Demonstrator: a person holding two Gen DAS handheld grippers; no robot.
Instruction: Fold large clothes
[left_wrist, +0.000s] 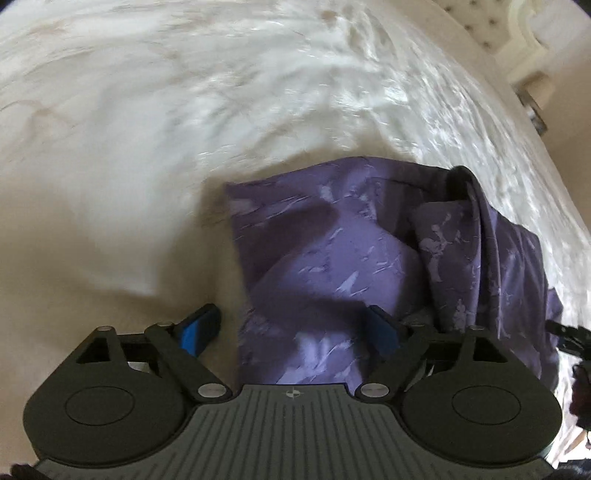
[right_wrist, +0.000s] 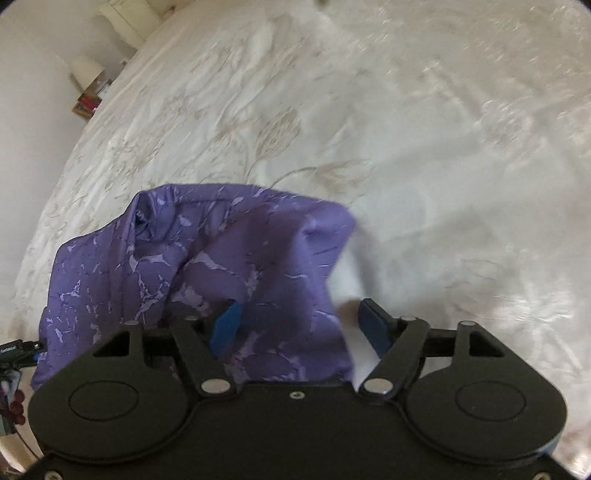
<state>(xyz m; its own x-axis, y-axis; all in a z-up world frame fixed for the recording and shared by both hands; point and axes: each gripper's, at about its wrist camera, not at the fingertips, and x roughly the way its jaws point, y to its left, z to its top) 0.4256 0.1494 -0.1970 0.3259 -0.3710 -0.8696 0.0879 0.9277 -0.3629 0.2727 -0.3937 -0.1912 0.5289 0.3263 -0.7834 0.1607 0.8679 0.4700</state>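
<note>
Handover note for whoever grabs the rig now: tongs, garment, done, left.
Left tongs: open, pads clear of the cloth, nothing held; they sit over the garment's left edge.
Right tongs: open, nothing held; over the garment's right edge.
Purple patterned garment: lies bunched on the white bedspread between the two tongs, partly doubled over, with one side heaped in loose folds.
Done: it looks like at least one rough fold, then a release.
Left: smooth the heaped side, grip the edges again and finish the fold.
</note>
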